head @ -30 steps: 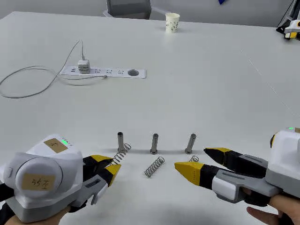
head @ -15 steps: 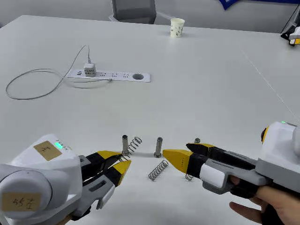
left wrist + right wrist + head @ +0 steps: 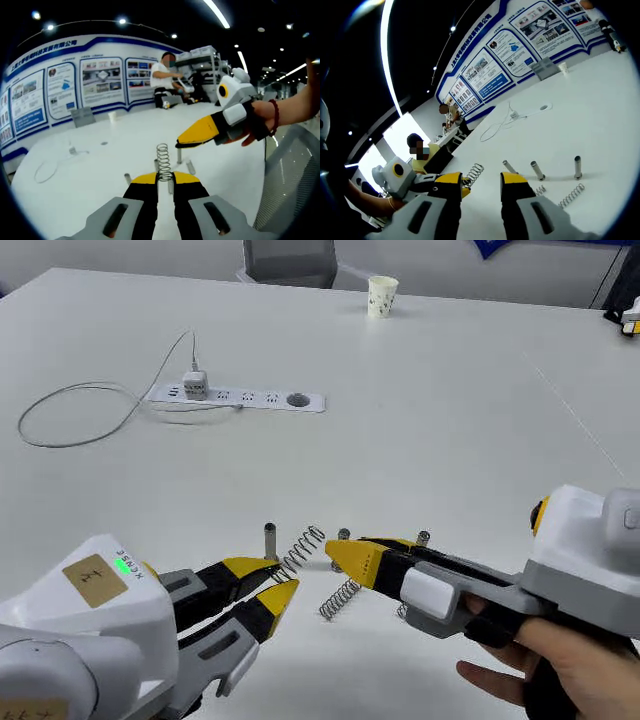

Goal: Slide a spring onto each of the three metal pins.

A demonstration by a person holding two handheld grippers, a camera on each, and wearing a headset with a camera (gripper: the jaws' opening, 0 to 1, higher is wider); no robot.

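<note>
My left gripper [image 3: 274, 578] is shut on the lower end of a spring [image 3: 301, 552], which hangs tilted above the table. In the left gripper view the spring [image 3: 163, 160] stands up from the shut jaws [image 3: 163, 178]. My right gripper [image 3: 350, 552] is open, its tips just right of the held spring and above the pins. Three short metal pins stand in a row: the left pin [image 3: 270, 536], the middle pin [image 3: 344, 534] partly hidden, and the right pin [image 3: 423, 537]. A second spring [image 3: 340, 598] lies on the table. A third spring [image 3: 539, 190] lies near the right gripper [image 3: 480, 184].
A white power strip [image 3: 240, 397] with a plugged charger and looped cable lies at the back left of the white table [image 3: 470, 430]. A paper cup [image 3: 381, 296] stands at the far edge, with a chair behind it. People are at benches in the background.
The left gripper has lifted the spring off the table beside the left pin. The right gripper has moved left and up towards it. The camera shifted too.
</note>
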